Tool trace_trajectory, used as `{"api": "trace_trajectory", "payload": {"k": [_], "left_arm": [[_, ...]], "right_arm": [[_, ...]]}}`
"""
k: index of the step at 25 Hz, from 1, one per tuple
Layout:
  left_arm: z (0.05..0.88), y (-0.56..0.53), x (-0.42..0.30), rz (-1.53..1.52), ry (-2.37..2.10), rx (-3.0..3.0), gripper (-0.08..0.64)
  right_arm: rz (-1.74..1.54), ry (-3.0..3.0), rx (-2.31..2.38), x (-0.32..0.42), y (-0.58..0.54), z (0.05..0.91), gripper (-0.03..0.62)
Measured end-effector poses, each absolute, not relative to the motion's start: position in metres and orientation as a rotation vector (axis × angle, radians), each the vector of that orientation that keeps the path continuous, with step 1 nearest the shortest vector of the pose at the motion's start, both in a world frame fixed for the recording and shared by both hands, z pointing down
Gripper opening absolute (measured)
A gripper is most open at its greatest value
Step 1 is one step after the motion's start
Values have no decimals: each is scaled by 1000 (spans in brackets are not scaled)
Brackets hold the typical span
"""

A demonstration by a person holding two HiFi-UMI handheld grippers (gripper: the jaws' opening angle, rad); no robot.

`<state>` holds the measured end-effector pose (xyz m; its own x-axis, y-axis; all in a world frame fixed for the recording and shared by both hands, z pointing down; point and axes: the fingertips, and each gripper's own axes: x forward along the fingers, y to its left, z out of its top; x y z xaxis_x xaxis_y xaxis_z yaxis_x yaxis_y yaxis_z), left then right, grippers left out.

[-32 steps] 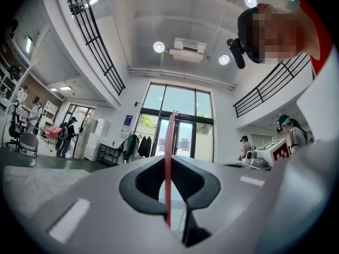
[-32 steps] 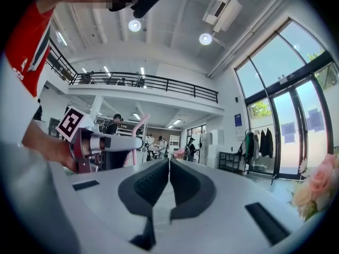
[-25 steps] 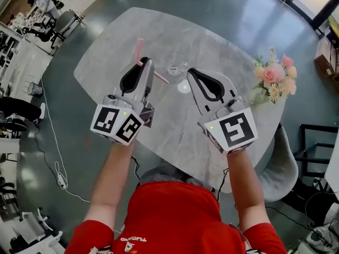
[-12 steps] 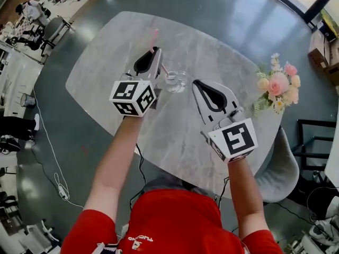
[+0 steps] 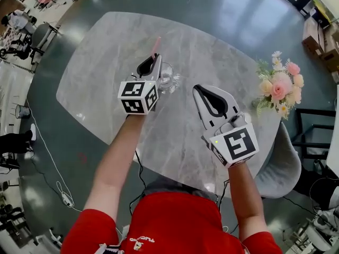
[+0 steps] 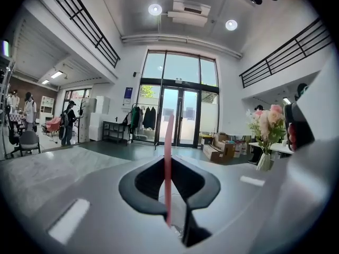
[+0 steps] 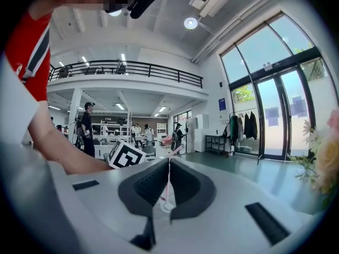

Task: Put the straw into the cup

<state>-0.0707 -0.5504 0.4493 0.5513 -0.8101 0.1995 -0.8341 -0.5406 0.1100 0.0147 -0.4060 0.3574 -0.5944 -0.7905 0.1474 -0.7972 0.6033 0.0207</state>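
A clear glass cup (image 5: 168, 79) stands on the grey marble table (image 5: 100, 67). My left gripper (image 5: 157, 58) is just left of the cup, shut on a pink straw (image 5: 155, 46) whose top sticks up past the jaws. In the left gripper view the straw (image 6: 168, 163) runs upright between the jaws. In the right gripper view the cup (image 7: 165, 201) shows beyond the jaws, with the straw's lower end seeming to dip into it. My right gripper (image 5: 198, 88) hovers to the right of the cup, shut with nothing in it.
A vase of pink and white flowers (image 5: 279, 84) stands at the table's right edge. A grey chair (image 5: 283, 168) sits at the near right. People and furniture fill the hall beyond the table at the far left.
My left gripper has carried the straw forward and right to the cup, and the straw has turned more upright. The right gripper has barely moved.
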Motion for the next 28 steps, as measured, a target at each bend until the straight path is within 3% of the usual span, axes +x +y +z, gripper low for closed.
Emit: {"api": "trace_trajectory", "payload": {"k": [13, 28], "left_arm": [[476, -546, -60, 269, -1282, 2601, 42], [405, -468, -72, 44, -1338, 2662, 61]], "right_arm": [[121, -2643, 1367, 19, -399, 373, 2], [170, -2687, 1398, 22, -368, 363, 3]]}}
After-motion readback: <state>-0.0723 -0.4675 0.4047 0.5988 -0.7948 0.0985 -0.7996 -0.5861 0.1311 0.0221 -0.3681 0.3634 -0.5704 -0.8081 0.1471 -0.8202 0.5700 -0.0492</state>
